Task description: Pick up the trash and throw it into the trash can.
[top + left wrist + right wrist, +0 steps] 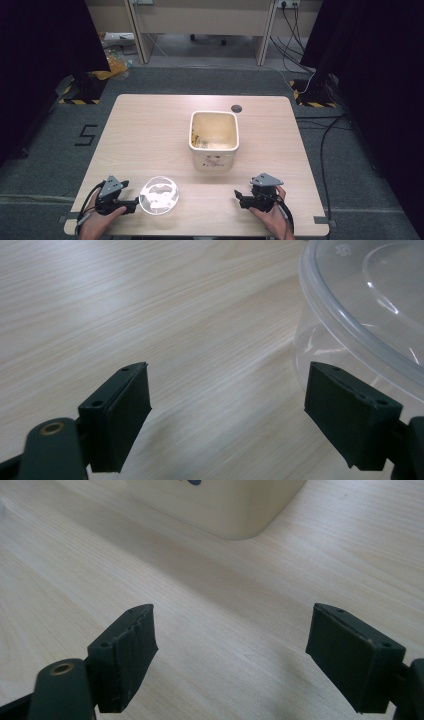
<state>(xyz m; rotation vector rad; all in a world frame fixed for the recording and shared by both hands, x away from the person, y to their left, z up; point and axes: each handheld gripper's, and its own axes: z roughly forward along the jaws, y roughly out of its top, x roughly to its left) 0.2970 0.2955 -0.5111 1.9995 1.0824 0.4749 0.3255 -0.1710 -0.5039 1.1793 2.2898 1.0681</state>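
Note:
A clear plastic bowl (159,195) stands near the table's front edge, left of centre. My left gripper (134,204) lies just left of it, pointing at it, jaws open. In the left gripper view the bowl (370,315) rises beside the right jaw, and bare wood lies between the jaws of the left gripper (227,385). A cream square bin (214,140) stands mid-table with some scraps inside. My right gripper (239,197) rests at the front right, open, pointing left. The right gripper view has the bin's lower corner (225,505) ahead of the right gripper (232,625), with nothing between its jaws.
The wooden table (150,125) has a small dark round cap (236,108) near its far edge. Bare wood spreads left of the bin and behind it. Black stands and cables sit on the floor at both sides, and a desk stands at the back.

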